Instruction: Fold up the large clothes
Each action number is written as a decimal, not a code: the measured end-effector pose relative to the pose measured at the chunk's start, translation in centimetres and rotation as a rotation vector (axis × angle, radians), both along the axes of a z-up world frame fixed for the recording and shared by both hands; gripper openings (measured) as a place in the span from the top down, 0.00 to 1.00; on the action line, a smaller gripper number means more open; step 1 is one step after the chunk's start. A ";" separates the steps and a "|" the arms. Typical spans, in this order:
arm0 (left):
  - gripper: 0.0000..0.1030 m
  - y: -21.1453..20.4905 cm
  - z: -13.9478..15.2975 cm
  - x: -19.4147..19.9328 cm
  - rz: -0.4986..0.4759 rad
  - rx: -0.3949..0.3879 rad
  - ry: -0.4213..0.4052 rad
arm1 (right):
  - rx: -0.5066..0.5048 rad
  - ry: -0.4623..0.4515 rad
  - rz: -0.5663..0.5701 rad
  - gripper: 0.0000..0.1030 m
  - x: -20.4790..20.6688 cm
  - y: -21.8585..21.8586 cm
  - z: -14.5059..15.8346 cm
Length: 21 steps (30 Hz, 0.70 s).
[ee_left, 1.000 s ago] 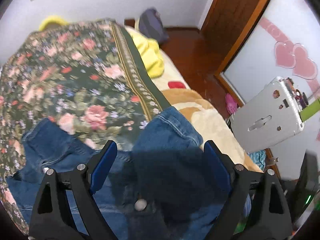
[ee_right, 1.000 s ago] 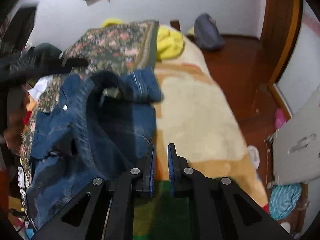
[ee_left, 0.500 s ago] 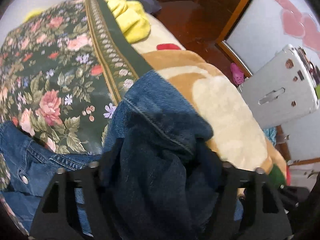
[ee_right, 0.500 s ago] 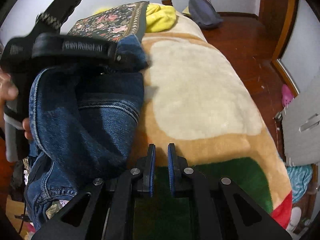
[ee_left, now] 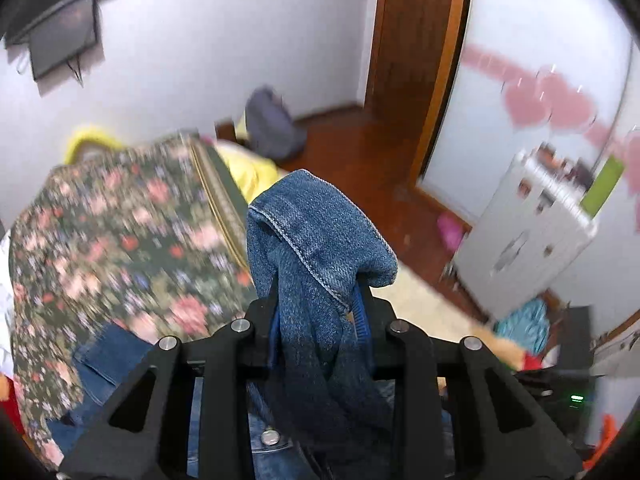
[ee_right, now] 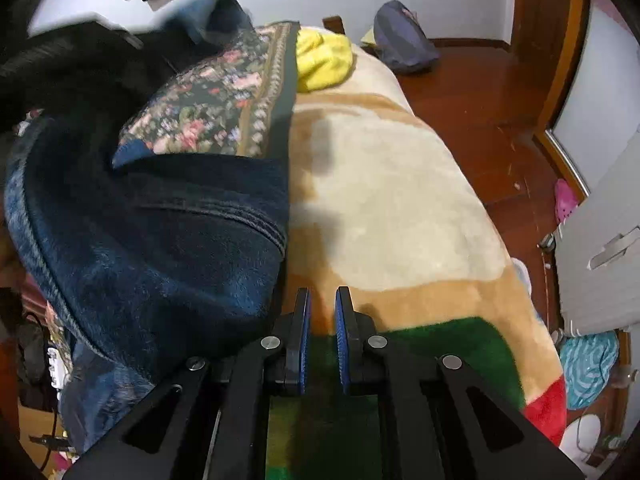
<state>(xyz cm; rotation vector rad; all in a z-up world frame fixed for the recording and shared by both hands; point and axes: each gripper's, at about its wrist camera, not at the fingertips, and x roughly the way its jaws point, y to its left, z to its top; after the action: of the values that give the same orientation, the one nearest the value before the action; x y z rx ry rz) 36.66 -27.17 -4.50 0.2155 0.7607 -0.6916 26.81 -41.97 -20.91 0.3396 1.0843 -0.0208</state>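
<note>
A blue denim garment (ee_left: 316, 232) with metal snap buttons hangs bunched between the pads of my left gripper (ee_left: 318, 304). Its jaws are closing on the cuffed fold, which is lifted above the bed. The rest of the denim (ee_right: 160, 248) lies heaped on the left of the bed in the right wrist view, part of it rising toward the blurred left gripper (ee_right: 72, 60) at the top left. My right gripper (ee_right: 320, 308) is shut with nothing between its pads, low over the blanket beside the denim's right edge.
A dark floral cloth (ee_left: 120, 240) covers the bed's far left, with a yellow cloth (ee_right: 320, 60) beyond it. The beige, green and red blanket (ee_right: 392, 208) lies bare to the right. A grey backpack (ee_right: 400, 40) sits on the wooden floor; a white cabinet (ee_left: 532, 232) stands right.
The left gripper's wide jaws have closed around the denim fold and lifted it off the bed. The right gripper stays shut in about the same place.
</note>
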 end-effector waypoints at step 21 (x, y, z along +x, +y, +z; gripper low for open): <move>0.70 28.2 -4.9 1.6 0.364 -0.066 -0.007 | -0.049 -0.082 0.298 0.92 3.8 16.8 5.3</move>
<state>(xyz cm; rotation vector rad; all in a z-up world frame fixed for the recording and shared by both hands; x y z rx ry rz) 38.22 1.01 -9.43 0.0164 0.7446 -0.3693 30.59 -25.18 -15.65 0.1308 1.0425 0.2295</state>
